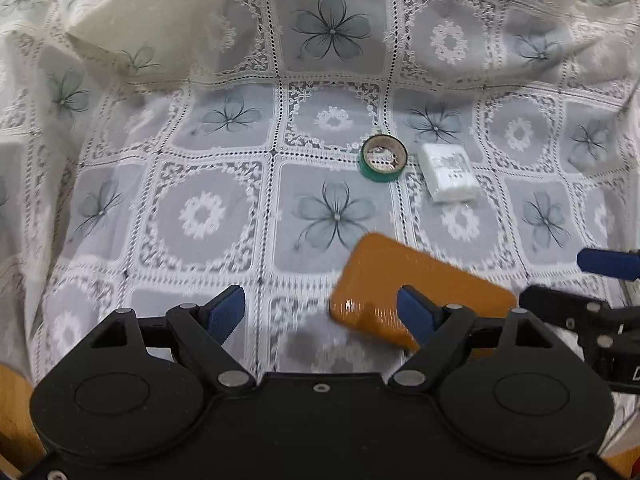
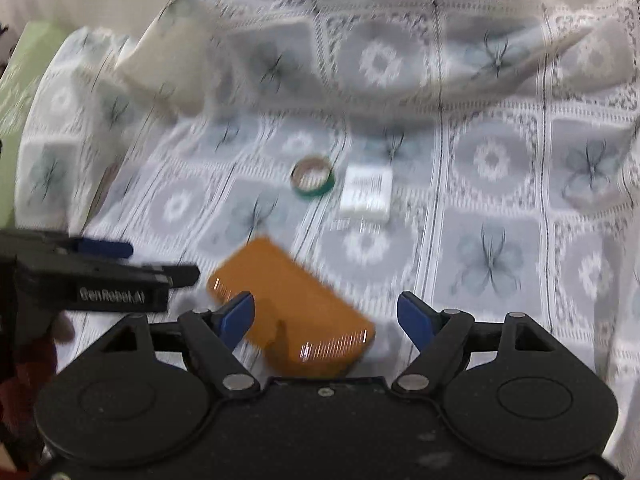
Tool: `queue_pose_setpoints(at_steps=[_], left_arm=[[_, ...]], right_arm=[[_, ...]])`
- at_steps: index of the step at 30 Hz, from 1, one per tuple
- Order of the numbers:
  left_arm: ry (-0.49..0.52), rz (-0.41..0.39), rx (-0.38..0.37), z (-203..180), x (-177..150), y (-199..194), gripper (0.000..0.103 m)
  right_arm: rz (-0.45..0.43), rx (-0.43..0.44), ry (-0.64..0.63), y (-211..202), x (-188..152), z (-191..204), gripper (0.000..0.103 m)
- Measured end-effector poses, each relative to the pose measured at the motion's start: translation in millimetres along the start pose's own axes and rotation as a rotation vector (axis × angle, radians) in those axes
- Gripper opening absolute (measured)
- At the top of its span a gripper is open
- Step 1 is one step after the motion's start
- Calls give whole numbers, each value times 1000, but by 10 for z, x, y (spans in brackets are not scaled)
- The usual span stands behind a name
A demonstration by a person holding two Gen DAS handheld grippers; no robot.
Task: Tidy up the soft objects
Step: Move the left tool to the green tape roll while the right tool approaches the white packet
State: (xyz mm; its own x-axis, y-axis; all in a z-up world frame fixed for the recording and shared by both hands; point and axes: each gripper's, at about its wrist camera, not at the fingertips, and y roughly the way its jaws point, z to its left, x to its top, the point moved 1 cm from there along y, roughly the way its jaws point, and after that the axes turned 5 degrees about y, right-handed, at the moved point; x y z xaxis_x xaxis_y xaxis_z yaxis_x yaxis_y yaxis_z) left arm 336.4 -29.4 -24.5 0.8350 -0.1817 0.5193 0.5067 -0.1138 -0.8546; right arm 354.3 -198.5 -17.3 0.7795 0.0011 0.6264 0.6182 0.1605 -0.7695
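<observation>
Both grippers empty, jaws apart, nothing between the pads. Left gripper point(image 1: 320, 312) hangs over bare cloth, its right finger in front of the orange pad. Right gripper point(image 2: 326, 316) hangs over the near end of the orange pad point(image 2: 292, 312), with no pad contact that I can see.

Where things lie: the orange pad flat on the lace cloth point(image 1: 224, 216), near side, skewed to the cloth's grid. Tape roll point(image 1: 384, 159) and white packet point(image 1: 448, 178) sit farther off, just beside each other, roll on the left. A cream cushion point(image 1: 132, 36) sits far left.

Risks, my read:
- The orange pad lies flat and wide. A straight-down pinch would likely slide off the glossy wrap or shove it along the cloth.
- The cloth is loose and rucked at the far edge. Fingertips could snag the lace and drag roll and packet with it.
- The grippers are close together over the same pad, so a collision is likely if both go for it.
- The right view is heavily blurred, which makes aiming from it poor.

View differences:
- The left view is sharper: the packet's print is visible and wood shows at the near-left corner.
- The right view shows the left gripper side-on with lettering, a sleeve and fingers below it, plus something pale green at the far left. The left view shows only the tip of the right gripper at its right edge.
</observation>
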Motion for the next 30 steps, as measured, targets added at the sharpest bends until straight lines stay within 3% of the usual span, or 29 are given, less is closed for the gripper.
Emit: queue_pose_setpoints(at_steps=[13, 21, 30], left_arm=[[-33, 1, 45, 57, 341, 544, 79], [-56, 5, 62, 155, 372, 700, 79], [-51, -9, 60, 173, 422, 814, 79]], right_arm=[[-194, -87, 44, 614, 428, -174, 79], [-186, -103, -33, 1027, 548, -109, 79], [-145, -208, -98, 1373, 468, -216, 77]])
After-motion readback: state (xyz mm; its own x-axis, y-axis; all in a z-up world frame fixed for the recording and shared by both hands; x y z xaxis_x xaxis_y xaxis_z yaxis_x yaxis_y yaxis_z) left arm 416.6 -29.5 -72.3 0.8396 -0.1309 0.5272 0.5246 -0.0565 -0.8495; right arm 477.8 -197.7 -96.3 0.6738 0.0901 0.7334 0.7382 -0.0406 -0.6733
